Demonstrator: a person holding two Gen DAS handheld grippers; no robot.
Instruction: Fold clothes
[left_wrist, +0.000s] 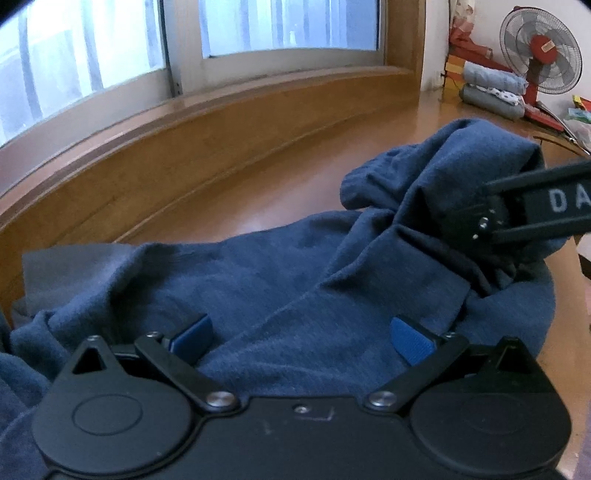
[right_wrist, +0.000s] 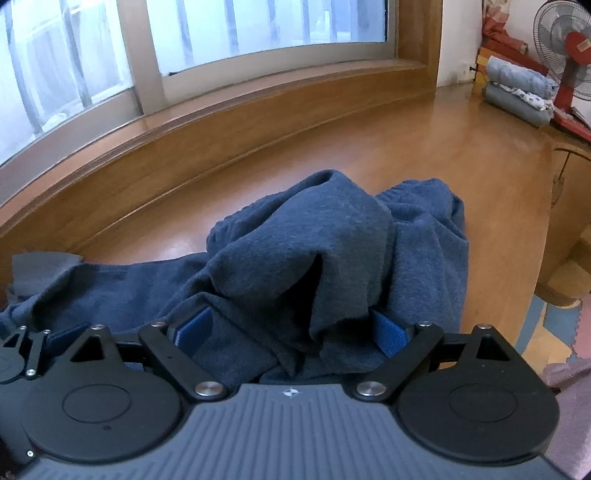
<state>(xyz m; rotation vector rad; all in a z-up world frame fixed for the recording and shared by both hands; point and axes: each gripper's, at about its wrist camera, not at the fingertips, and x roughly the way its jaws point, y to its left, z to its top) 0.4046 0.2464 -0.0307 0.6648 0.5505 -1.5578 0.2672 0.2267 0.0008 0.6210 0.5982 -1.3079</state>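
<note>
A dark blue sweatshirt (left_wrist: 258, 288) lies crumpled on a wooden surface (left_wrist: 295, 192) below a window. My left gripper (left_wrist: 301, 338) is open, its blue pads (left_wrist: 410, 339) spread wide over the flat near part of the cloth. In the left wrist view my right gripper (left_wrist: 517, 214) comes in from the right, with a raised fold draped over its tip. Seen from its own camera, the right gripper (right_wrist: 291, 332) is open, and the bunched blue sweatshirt (right_wrist: 314, 236) is heaped between its wide-set fingers. A corner of my left gripper (right_wrist: 18, 354) shows at the lower left.
A grey cloth (left_wrist: 55, 266) lies at the sweatshirt's left end. Folded clothes (right_wrist: 517, 92) are stacked at the far right beside a red standing fan (right_wrist: 569, 55). The wooden sill (right_wrist: 221, 122) runs along the back. The surface's edge and floor mats (right_wrist: 554, 325) lie to the right.
</note>
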